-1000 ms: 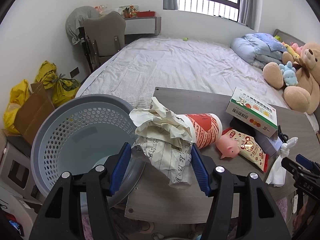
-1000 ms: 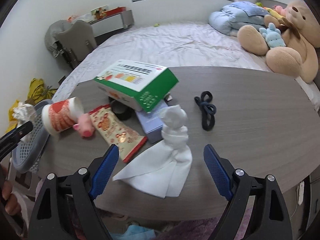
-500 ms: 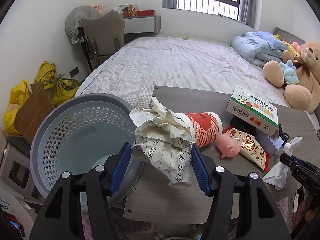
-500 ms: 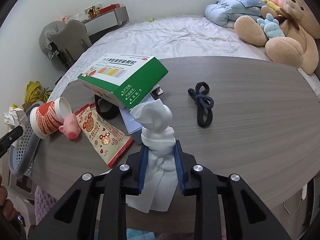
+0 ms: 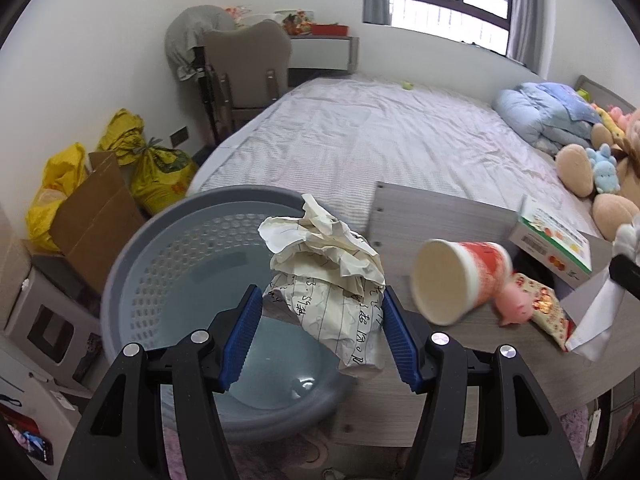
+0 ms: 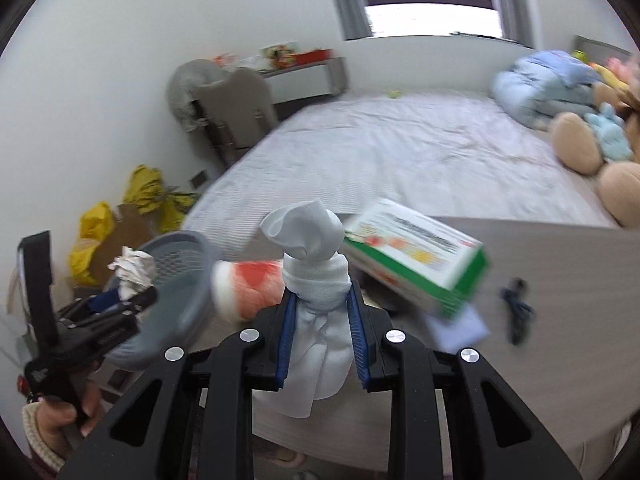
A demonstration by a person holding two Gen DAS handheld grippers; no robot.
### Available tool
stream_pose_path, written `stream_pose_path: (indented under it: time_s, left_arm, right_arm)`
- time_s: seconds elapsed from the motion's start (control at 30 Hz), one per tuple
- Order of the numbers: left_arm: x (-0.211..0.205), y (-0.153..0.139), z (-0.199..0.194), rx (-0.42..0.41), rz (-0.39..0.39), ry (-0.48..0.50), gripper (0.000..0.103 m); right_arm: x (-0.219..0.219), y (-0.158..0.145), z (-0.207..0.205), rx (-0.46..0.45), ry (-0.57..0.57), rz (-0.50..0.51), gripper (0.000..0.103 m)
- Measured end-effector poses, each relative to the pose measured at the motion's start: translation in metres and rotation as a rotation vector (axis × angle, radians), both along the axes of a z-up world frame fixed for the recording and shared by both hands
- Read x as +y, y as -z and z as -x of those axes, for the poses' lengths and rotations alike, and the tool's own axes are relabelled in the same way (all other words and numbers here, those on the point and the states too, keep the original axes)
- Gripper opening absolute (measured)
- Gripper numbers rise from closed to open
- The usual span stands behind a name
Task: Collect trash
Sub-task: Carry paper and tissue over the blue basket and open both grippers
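Note:
My left gripper (image 5: 322, 334) is shut on a crumpled wad of written paper (image 5: 328, 276) and holds it over the right side of the grey perforated trash basket (image 5: 160, 264). My right gripper (image 6: 322, 334) is shut on a twisted white tissue (image 6: 314, 272) and holds it lifted above the table, turned toward the basket (image 6: 176, 276). A red paper cup (image 5: 460, 280) lies on its side on the wooden table (image 5: 448, 216). The left gripper also shows in the right wrist view (image 6: 128, 304), beside the basket.
A pink pig toy (image 5: 516, 308), a snack packet (image 5: 548, 312) and a green-and-white box (image 5: 552, 240) lie on the table. A black hair tie (image 6: 518, 312) lies further right. A bed (image 5: 380, 140), a chair (image 5: 244, 68) and yellow bags (image 5: 156, 168) stand behind.
My left gripper has carried the paper wad left, from over the table edge to over the basket. My right gripper closed on the tissue, lifted it and swung left toward the basket.

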State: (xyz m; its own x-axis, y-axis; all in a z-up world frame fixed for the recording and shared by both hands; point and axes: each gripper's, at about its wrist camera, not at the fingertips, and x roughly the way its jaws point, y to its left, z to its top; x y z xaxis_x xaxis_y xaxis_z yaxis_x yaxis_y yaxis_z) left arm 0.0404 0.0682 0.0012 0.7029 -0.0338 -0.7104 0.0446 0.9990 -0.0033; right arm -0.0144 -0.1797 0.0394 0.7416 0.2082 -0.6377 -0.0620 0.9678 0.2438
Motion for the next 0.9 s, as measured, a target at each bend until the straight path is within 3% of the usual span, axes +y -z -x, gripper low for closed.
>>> stream_pose_path:
  time_s: [0.17,0.4,0.8,0.83,0.9]
  left_arm:
    - [0.048,0.006,-0.007,0.02,-0.014,-0.097,0.059]
    - [0.101,0.018,-0.02,0.054,-0.018,-0.194,0.06]
    - [0.126,0.028,-0.039,0.082,0.01,-0.219,0.066]
    - [0.125,0.027,-0.038,0.08,0.006,-0.221,0.068]
    - [0.125,0.025,-0.039,0.078,-0.001,-0.222,0.074]
  right_arm:
    - [0.069,0.001,-0.044,-0.004,-0.189,-0.032,0.025]
    - [0.15,0.017,-0.09,0.046,-0.366,-0.019,0.025]
    - [0.195,0.045,-0.124,0.126,-0.399,0.01,0.027]
    - [0.195,0.045,-0.125,0.127,-0.396,0.011,0.028]
    - [0.195,0.045,-0.127,0.123,-0.393,0.011,0.044]
